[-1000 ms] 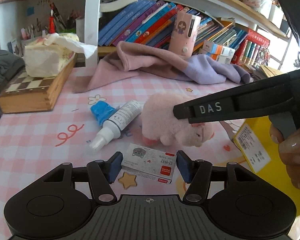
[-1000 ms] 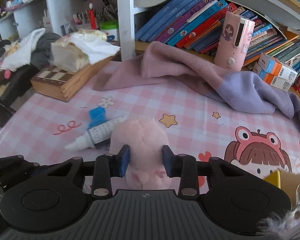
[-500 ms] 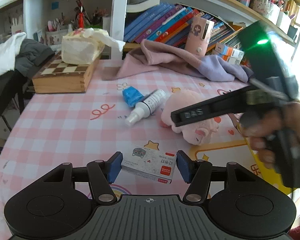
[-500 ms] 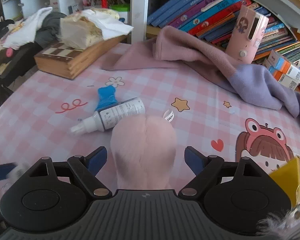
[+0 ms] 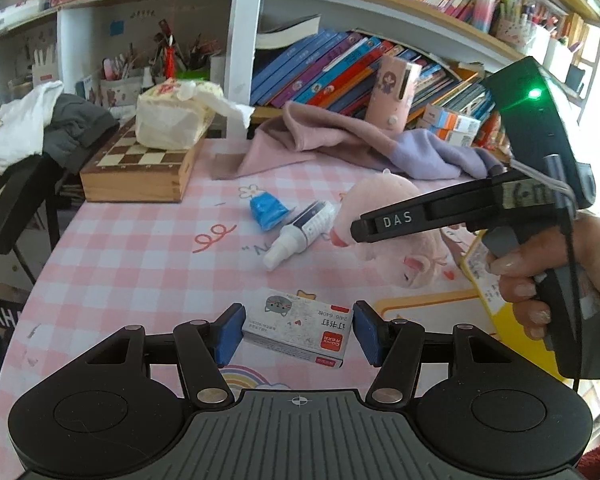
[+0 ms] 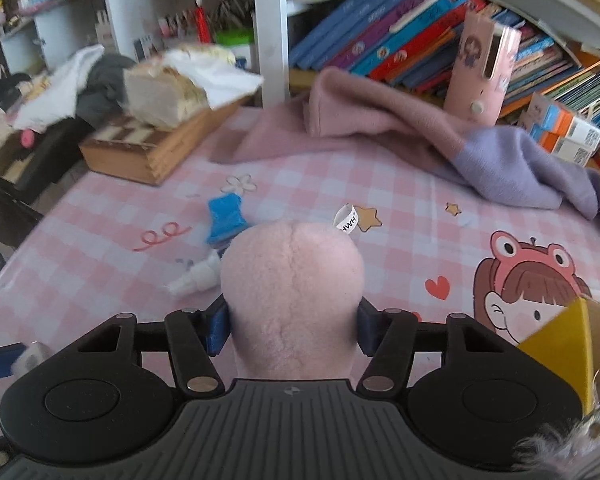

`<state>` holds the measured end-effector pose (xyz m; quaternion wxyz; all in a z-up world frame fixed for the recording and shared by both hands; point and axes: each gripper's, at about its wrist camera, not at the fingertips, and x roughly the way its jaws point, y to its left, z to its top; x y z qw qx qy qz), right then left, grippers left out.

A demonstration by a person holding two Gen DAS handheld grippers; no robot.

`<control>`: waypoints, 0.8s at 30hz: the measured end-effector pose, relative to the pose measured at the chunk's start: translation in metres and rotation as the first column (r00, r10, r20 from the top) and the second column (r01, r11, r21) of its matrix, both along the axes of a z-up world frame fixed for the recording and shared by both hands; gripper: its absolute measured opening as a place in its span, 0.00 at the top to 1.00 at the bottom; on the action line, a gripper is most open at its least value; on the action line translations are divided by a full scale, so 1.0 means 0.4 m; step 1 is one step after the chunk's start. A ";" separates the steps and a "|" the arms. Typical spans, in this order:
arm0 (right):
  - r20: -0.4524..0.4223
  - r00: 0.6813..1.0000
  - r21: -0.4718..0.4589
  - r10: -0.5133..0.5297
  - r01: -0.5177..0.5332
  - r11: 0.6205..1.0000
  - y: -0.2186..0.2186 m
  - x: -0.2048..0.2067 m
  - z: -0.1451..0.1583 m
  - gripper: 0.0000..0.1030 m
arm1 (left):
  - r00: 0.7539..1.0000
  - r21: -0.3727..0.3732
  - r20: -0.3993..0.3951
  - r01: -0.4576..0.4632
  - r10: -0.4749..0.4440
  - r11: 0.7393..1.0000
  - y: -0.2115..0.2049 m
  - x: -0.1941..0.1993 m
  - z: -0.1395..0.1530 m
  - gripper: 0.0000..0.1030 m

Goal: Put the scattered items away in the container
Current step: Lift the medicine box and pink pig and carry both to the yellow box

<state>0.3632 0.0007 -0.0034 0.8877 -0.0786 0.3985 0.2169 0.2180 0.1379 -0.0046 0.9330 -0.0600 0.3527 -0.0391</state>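
Note:
My left gripper [image 5: 298, 330] is shut on a small white staple box [image 5: 296, 332] and holds it above the pink checked table [image 5: 132, 264]. My right gripper [image 6: 294, 326] is shut on a pink plush pig [image 6: 292, 292], seen lifted in the left wrist view [image 5: 396, 236], where the right gripper [image 5: 360, 230] reaches in from the right. A white spray bottle [image 5: 300, 232] and a blue cap [image 5: 268, 210] lie on the table. A yellow container [image 6: 560, 340] shows at the right edge.
A chessboard box [image 5: 140, 168] with a tissue pack stands at the back left. A pink and purple cloth [image 5: 352, 148] and a pink cylinder [image 5: 394, 88] lie at the back before shelves of books. The yellow container's edge [image 5: 484, 284] is at the right.
The left gripper has risen with the staple box. The right gripper opened around the plush pig half a second ago and has now closed on it and lifted it.

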 end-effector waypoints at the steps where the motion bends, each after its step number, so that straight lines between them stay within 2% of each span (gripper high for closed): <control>1: 0.007 1.000 0.010 0.001 -0.001 1.000 -0.005 -0.014 0.011 0.45 | 1.000 -0.001 0.006 0.003 -0.003 1.000 -0.002 -0.009 0.005 0.44; 11: 0.065 0.997 0.088 0.051 -0.057 0.995 -0.063 -0.212 0.108 0.44 | 0.999 -0.031 0.051 -0.008 0.010 0.999 0.003 -0.141 0.061 0.44; 24: 0.099 0.987 0.097 0.127 -0.137 0.986 -0.113 -0.518 0.144 0.44 | 0.993 -0.048 0.118 -0.015 0.021 0.999 -0.015 -0.382 0.129 0.44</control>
